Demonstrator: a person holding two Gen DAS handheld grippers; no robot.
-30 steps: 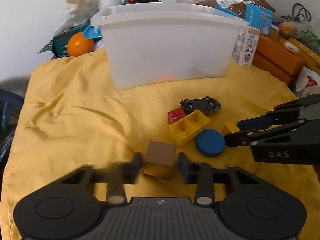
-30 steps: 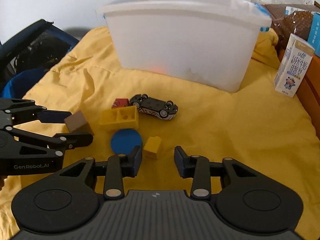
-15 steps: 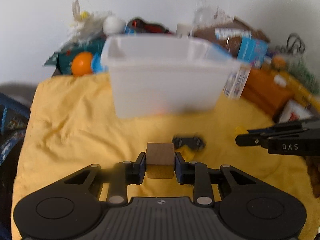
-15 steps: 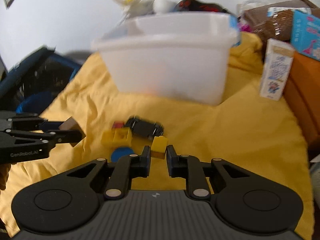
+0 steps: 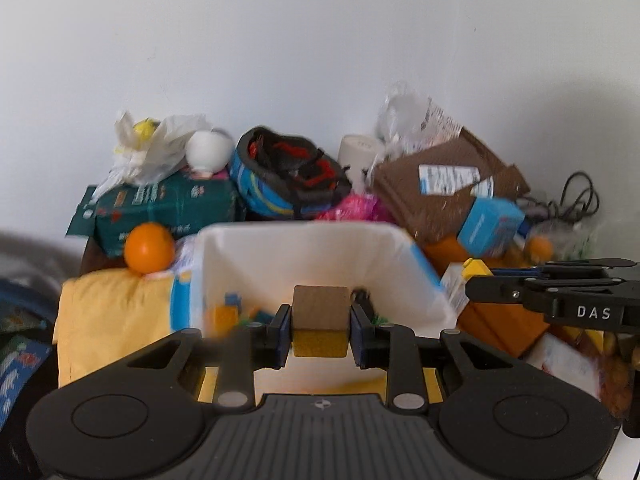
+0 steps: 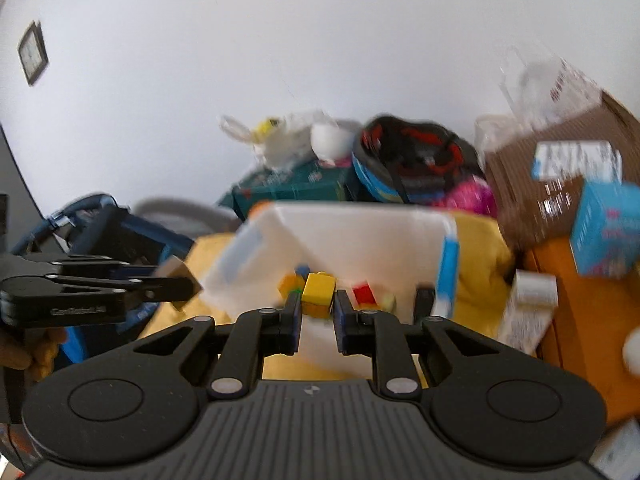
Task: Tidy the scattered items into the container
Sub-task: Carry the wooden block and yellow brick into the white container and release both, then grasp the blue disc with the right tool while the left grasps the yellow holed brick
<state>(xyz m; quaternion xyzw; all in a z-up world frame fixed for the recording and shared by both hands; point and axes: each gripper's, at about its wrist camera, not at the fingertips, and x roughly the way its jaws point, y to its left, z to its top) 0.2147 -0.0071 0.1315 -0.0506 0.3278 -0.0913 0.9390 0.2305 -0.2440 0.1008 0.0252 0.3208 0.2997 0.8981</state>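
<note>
My left gripper [image 5: 320, 326] is shut on a brown wooden cube [image 5: 320, 309] and holds it raised at the near rim of the white container [image 5: 224, 256]. My right gripper [image 6: 317, 307] is shut on a small yellow block [image 6: 318, 292], also raised in front of the white container [image 6: 360, 232]. Several coloured blocks [image 6: 364, 294] lie inside the container. The right gripper [image 5: 478, 280] with its yellow block shows at the right of the left wrist view. The left gripper [image 6: 180, 284] with the cube shows at the left of the right wrist view.
A yellow cloth [image 5: 116, 320] covers the surface under the container. Behind it are an orange ball [image 5: 149, 247], a green box [image 5: 164, 208], a helmet [image 5: 288, 176], a brown cardboard box [image 5: 444, 188] and a blue box [image 6: 604, 228]. An orange box [image 6: 592, 312] and a milk carton [image 6: 528, 308] stand at the right.
Both grippers closed on their blocks, the left on the wooden cube, the right on the yellow block, and lifted them from the cloth up to the container's rim.
</note>
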